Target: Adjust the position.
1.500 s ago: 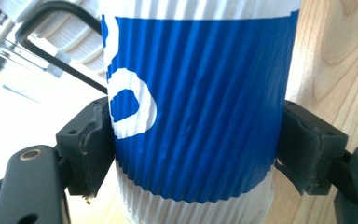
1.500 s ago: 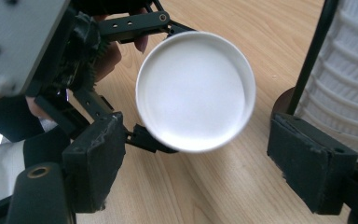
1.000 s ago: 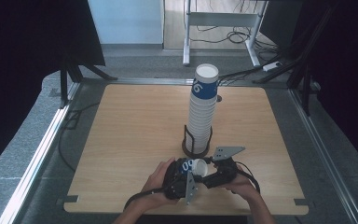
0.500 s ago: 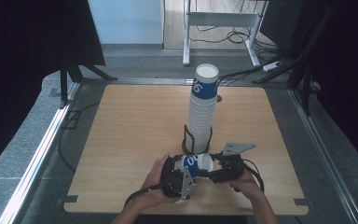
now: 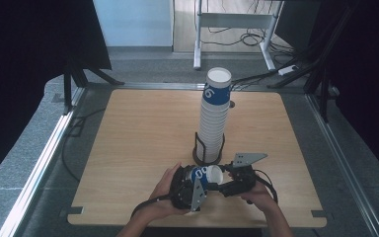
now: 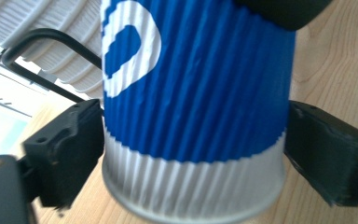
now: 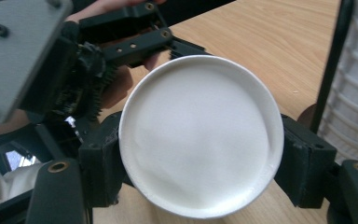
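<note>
A ribbed blue-and-white paper cup [image 5: 206, 174] lies on its side just above the table's front edge, between both grippers. My right gripper [image 7: 200, 158] is shut on it near the rim, the white mouth [image 7: 200, 135] facing its camera. My left gripper [image 6: 193, 154] has just been closing; the cup's base end [image 6: 191, 93] is between its jaws and both pads [image 6: 70, 144] touch its sides. In the high view the left gripper [image 5: 199, 180] comes from the left and the right gripper [image 5: 218, 179] from the right.
A tall stack of the same cups [image 5: 214, 113] stands in a black wire holder [image 5: 197, 143] just behind the hands, mid-table. The wooden table [image 5: 138, 133] has free room to the left and far side. Dark curtains and metal rails surround it.
The cup has turned from mouth-up to lying on its side with the blue band showing. The right gripper shifted slightly right with it, and the left jaws now sit around its base end.
</note>
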Demonstrator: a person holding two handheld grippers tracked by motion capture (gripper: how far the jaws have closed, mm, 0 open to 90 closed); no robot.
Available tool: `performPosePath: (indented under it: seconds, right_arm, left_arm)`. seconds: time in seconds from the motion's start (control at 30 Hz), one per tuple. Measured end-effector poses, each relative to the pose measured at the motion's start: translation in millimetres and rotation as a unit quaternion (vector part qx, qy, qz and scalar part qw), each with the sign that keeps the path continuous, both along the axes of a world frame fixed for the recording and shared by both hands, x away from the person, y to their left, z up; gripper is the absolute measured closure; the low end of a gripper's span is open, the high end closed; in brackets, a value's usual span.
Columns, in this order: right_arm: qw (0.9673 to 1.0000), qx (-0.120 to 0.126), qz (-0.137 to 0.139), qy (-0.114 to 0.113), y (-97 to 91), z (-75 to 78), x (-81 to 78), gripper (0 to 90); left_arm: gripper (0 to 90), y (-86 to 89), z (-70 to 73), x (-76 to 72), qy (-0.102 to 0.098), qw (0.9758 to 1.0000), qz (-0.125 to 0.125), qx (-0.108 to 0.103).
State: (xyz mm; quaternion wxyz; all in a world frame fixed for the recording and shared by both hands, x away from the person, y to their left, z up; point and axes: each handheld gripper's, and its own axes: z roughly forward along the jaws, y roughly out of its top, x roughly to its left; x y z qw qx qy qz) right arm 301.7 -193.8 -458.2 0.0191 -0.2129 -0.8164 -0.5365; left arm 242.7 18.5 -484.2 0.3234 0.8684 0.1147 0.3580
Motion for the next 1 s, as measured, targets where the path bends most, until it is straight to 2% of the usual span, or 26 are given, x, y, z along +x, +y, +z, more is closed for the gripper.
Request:
performPosePath:
  seconds: [0.07, 0.3, 0.43, 0.57, 0.77, 1.0]
  right_arm:
    - [1.0, -0.007, 0.004, -0.003, 1.6, 0.2, -1.1, 27.7]
    - [0.9999, -0.013, 0.003, 0.003, 2.1, -1.9, 0.1, 26.8]
    - [0.9998, -0.019, 0.001, -0.001, 3.6, -2.9, -0.8, 26.0]
    - [0.9996, -0.028, -0.003, 0.001, 4.8, -3.8, -0.3, 21.4]
    - [0.9996, -0.013, -0.013, -0.021, -5.6, 5.9, -2.2, 21.3]
    - [0.9991, -0.021, -0.021, -0.031, -17.9, 12.0, -2.9, 21.0]
  left_arm:
    - [14.8, -0.1, -0.7, 0.6, 0.001, 1.0, 0.004, -0.001]
    - [18.1, 0.1, -2.8, 0.7, 0.001, 1.0, -0.003, 0.008]
    - [18.7, 0.3, -4.2, 1.3, 0.002, 0.9999, -0.003, 0.013]
    - [18.8, 0.4, -3.4, 0.8, -0.005, 0.9999, -0.002, 0.014]
    - [18.8, 3.1, -3.6, 2.7, -0.013, 0.9996, 0.009, 0.023]
    - [18.8, 5.2, -6.4, 4.7, -0.02, 0.999, 0.011, 0.038]
